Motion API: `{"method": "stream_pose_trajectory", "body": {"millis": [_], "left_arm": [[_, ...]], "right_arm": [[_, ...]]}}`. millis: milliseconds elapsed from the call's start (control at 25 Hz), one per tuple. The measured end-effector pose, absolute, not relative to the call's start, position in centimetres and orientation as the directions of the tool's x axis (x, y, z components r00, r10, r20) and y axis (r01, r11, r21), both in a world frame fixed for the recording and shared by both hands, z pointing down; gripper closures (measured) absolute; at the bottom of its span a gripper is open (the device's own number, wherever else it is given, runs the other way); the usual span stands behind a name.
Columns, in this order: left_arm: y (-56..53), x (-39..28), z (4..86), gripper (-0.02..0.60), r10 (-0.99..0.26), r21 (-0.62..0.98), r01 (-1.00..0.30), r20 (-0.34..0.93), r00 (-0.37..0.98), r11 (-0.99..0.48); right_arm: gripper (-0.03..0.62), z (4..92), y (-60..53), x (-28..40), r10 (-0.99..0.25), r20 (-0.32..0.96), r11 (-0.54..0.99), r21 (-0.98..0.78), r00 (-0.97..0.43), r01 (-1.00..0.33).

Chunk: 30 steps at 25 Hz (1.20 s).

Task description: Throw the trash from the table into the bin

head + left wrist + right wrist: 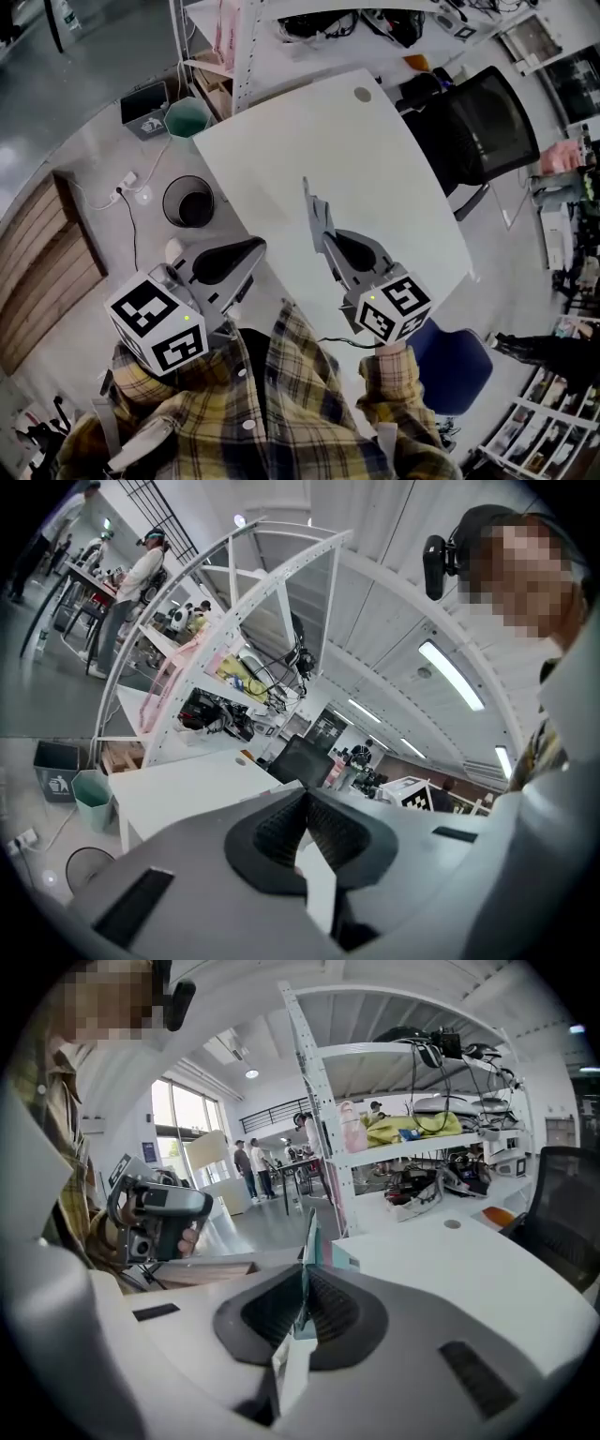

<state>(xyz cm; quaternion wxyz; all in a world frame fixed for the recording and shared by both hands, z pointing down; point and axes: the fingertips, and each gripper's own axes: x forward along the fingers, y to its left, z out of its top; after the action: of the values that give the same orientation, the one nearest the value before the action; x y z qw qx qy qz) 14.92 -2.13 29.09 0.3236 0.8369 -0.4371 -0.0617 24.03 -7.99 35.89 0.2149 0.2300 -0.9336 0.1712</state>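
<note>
Though thin, trash (307, 1237) between right jaws.

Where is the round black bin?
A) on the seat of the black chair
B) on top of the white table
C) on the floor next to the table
C: in the head view the round black bin stands on the grey floor, just off the left edge of the white table.

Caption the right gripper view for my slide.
Right gripper shut on a thin flat scrap, white table beyond.
</note>
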Motion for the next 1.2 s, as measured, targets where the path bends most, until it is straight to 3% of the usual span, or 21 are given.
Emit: {"method": "stream_pose_trajectory", "body": {"millis": [560,960,1200], "left_arm": [[-0.4,-0.9,31.5,0.574,-0.892,0.606,-0.769,0.207,0.401,-0.205],[0.0,-17.0,32.8,0.574,-0.881,0.555,-0.808,0.264,0.394,-0.195],[1.1,-22.8,34.0,0.574,-0.865,0.535,-0.817,0.283,0.415,-0.217]], "right_arm": [[0.589,36.4,-6.8,7.1,-0.201,0.464,0.887,-0.286,-0.862,-0.361],[0.589,38.4,-5.8,-7.2,-0.201,0.511,0.866,-0.307,-0.836,-0.395],[0.589,39.9,-5.3,-12.9,-0.227,0.519,0.839,-0.327,-0.824,-0.436]]}}
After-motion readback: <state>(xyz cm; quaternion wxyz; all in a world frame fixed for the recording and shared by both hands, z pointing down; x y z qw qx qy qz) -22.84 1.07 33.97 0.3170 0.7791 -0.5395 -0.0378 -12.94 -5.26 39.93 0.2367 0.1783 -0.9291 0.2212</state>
